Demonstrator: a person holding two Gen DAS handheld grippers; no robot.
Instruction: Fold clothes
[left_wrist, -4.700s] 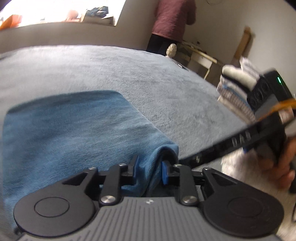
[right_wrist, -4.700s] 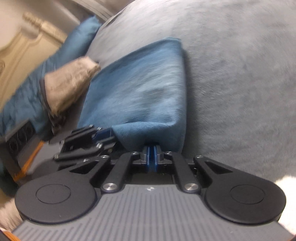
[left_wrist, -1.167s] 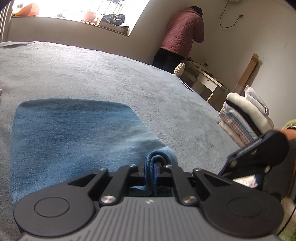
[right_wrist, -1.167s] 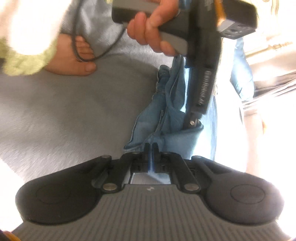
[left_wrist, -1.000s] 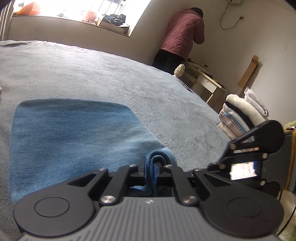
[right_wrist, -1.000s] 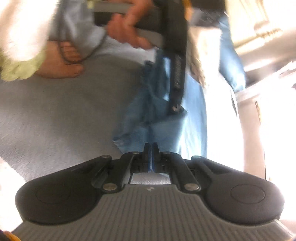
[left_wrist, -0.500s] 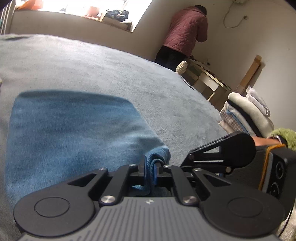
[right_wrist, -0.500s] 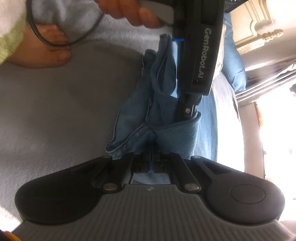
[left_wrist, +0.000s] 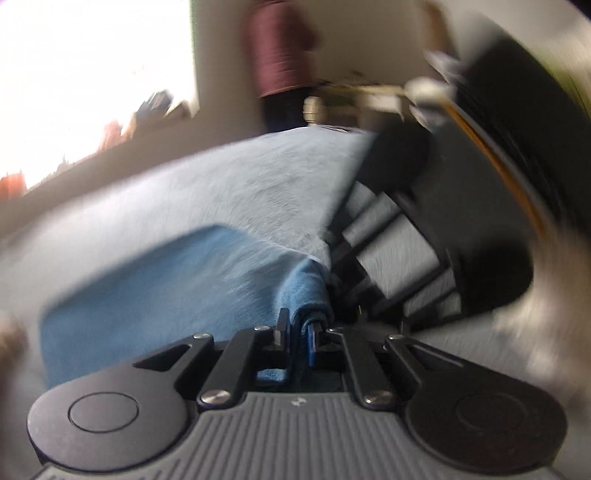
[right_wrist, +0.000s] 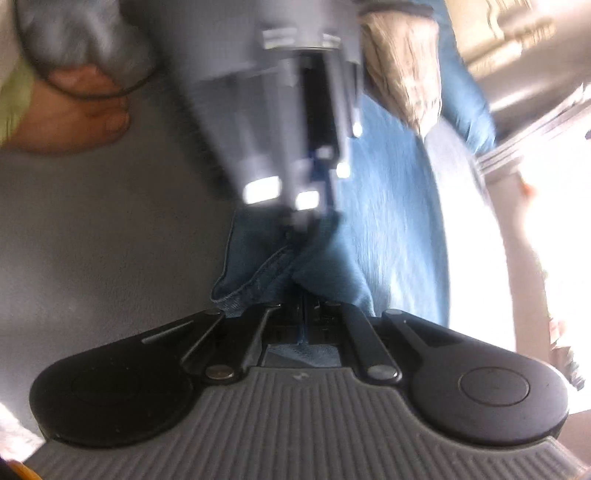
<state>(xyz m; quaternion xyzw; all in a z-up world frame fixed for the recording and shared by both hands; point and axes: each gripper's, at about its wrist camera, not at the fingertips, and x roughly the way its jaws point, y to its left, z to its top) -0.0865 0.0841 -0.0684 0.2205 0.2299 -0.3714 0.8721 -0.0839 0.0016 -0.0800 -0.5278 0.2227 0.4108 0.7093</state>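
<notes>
Left gripper rolled sideways; both grippers, right gripper included, clamp blue garment corners.

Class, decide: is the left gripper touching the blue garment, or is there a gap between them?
Touching. The left wrist view shows the left gripper with its fingers closed on a bunched edge of the blue garment.

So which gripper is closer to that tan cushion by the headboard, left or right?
Left. In the right wrist view the left gripper grips the blue garment just below the tan cushion. The right gripper pinches the garment's near edge, farther from it.
</notes>
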